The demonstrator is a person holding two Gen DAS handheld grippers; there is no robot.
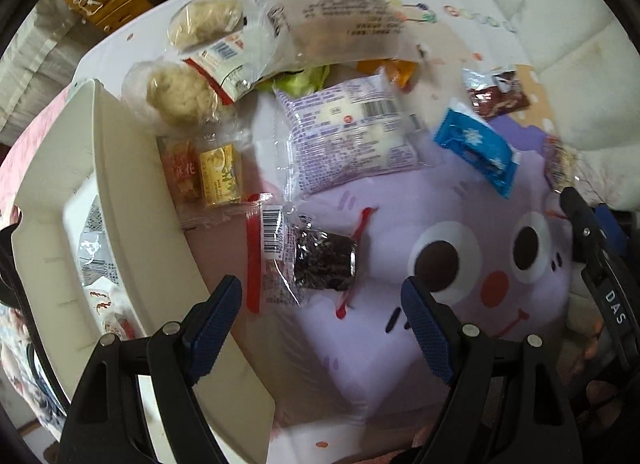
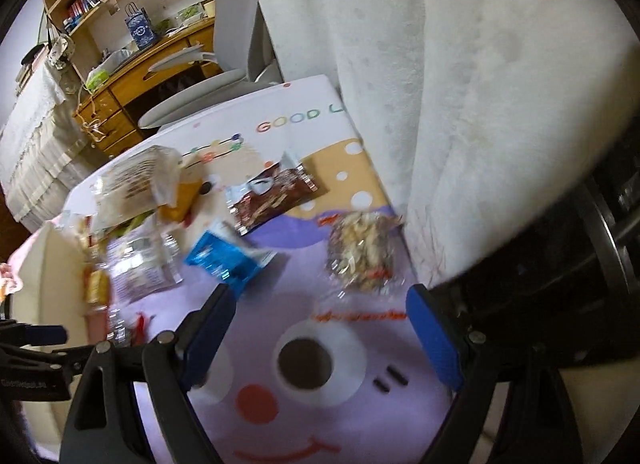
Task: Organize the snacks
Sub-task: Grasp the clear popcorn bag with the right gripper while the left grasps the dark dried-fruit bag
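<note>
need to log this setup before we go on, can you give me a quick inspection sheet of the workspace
surface: table top with a cartoon face mat, printed GOOD at the far end
job's things: loose snack packets on the mat, among them a blue packet, a purple-print packet, a dark snack in a clear wrapper and a nut bar; a cream bin at the mat's edge holds a few packets
clutter: nothing seen
grippers: left gripper open, empty, over the dark snack; right gripper open, empty, near the nut bar
cables: nothing seen
surroundings: white sofa cushion, wooden desk, grey chair
</note>
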